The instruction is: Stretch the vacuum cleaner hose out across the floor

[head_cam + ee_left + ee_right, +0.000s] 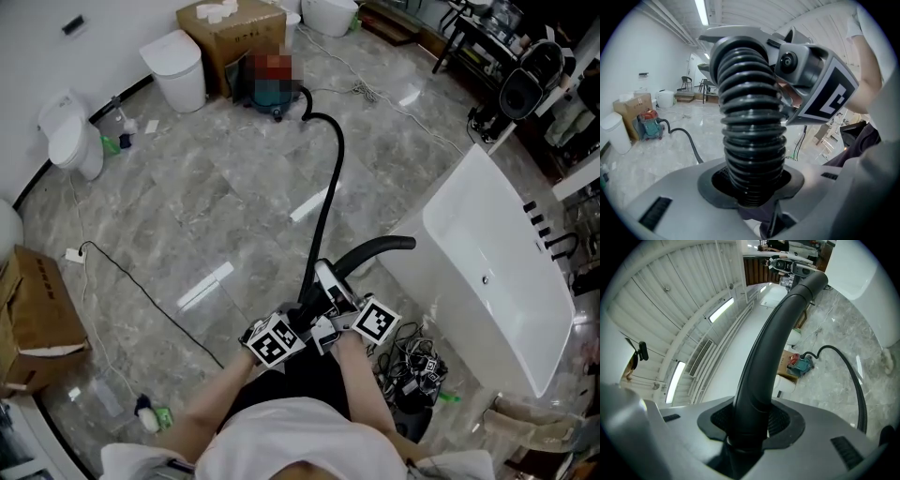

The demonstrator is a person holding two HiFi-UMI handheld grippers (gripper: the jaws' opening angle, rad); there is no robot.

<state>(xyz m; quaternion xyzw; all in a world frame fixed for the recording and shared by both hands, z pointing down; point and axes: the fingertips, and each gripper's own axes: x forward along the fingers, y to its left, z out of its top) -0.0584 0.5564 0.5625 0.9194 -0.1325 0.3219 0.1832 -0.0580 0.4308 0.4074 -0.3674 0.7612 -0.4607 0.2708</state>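
The teal and red vacuum cleaner [272, 86] stands at the far side of the marble floor. Its black ribbed hose [330, 178] runs from it towards me in a long line. My left gripper [302, 319] is shut on the ribbed hose [750, 140] near its end, which fills the left gripper view. My right gripper [339, 292] is shut on the smooth curved end tube [761, 362], which arcs up and right to its open mouth [409, 242]. Both grippers sit side by side, close to my body. The vacuum cleaner [801, 364] and the hose [855, 380] on the floor also show in the right gripper view.
A white bathtub [497, 272] lies close on the right, with a tangle of cables [412, 367] beside it. A thin cable [141, 291] crosses the floor on the left. A toilet [70, 136], a white bin [178, 70] and cardboard boxes [230, 33] [37, 319] line the walls.
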